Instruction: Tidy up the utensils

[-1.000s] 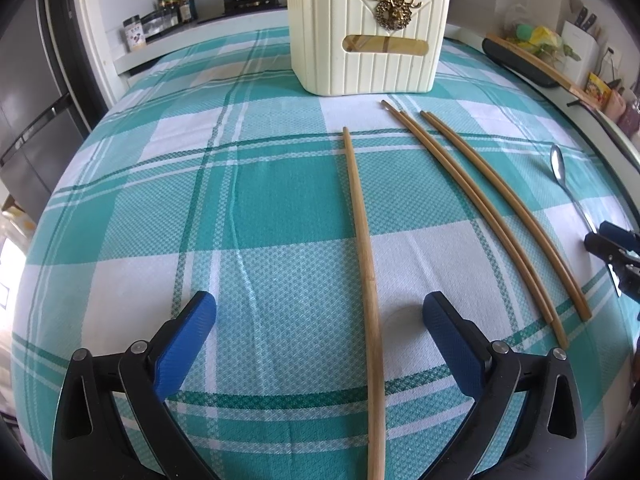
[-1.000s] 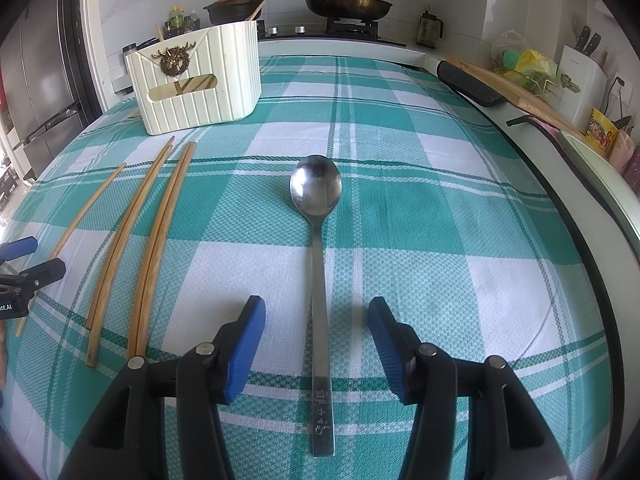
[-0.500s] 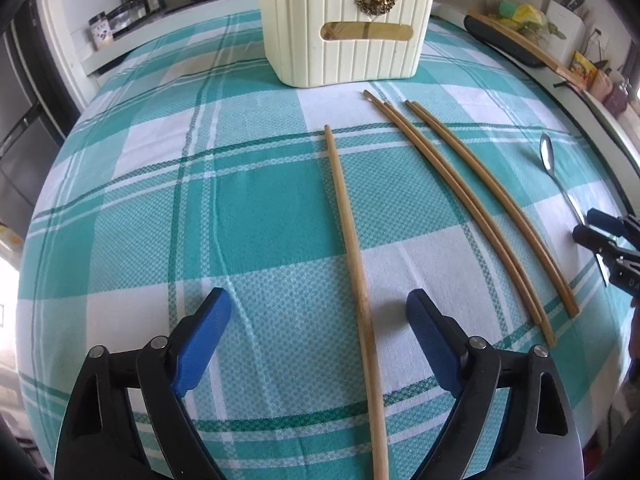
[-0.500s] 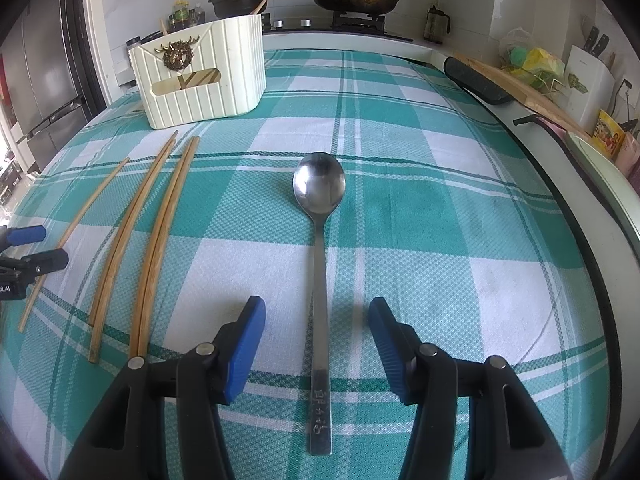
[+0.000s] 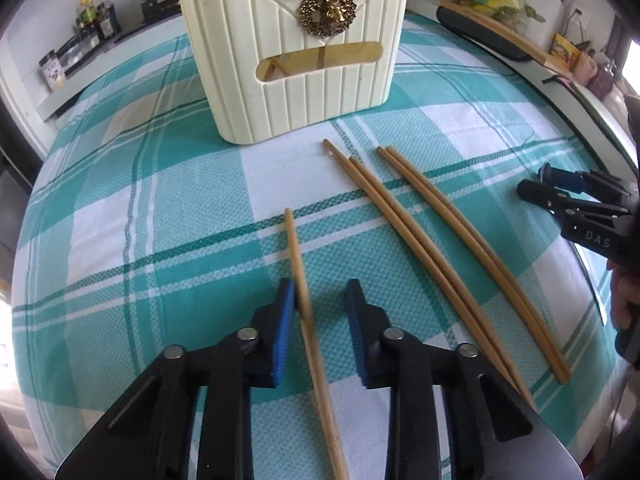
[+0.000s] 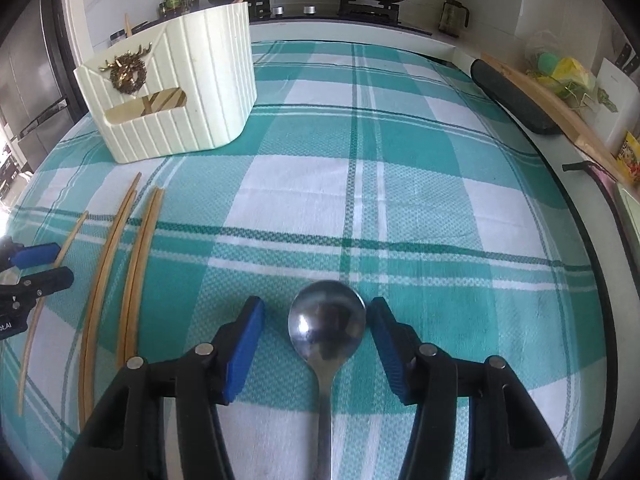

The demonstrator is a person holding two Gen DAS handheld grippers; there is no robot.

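Left gripper (image 5: 320, 292) points steeply down at the checked tablecloth (image 5: 160, 208), its blue-padded jaws closing around a single wooden chopstick (image 5: 298, 264). That stick runs between the pads and lies against the left one; a gap shows on the other side, so it is not yet pinched. Its far tip points toward the cream utensil holder (image 5: 296, 80), which stands upright at the far side of the table with a brass deer emblem on its front and wooden sticks visible through its slot.

Just to the right of the single chopstick lie two pairs of chopsticks (image 5: 436, 256), each pair side by side, both pairs slanting away from the holder and well apart from the left gripper.

Right gripper (image 6: 316, 316) also angles down at the cloth, and its jaws are closing too — the bowl of a metal spoon (image 6: 327, 326) sits between the pads, with the right pad at or very near its rim and the left pad clearly apart. The spoon's handle runs back under the gripper toward the camera.

From the right wrist view the holder (image 6: 180, 92) stands far left, the chopstick pairs (image 6: 120, 264) lie in front of it, and the left gripper (image 6: 38, 264) shows at the frame's left edge — the lone chopstick (image 6: 68, 240) passing through it.
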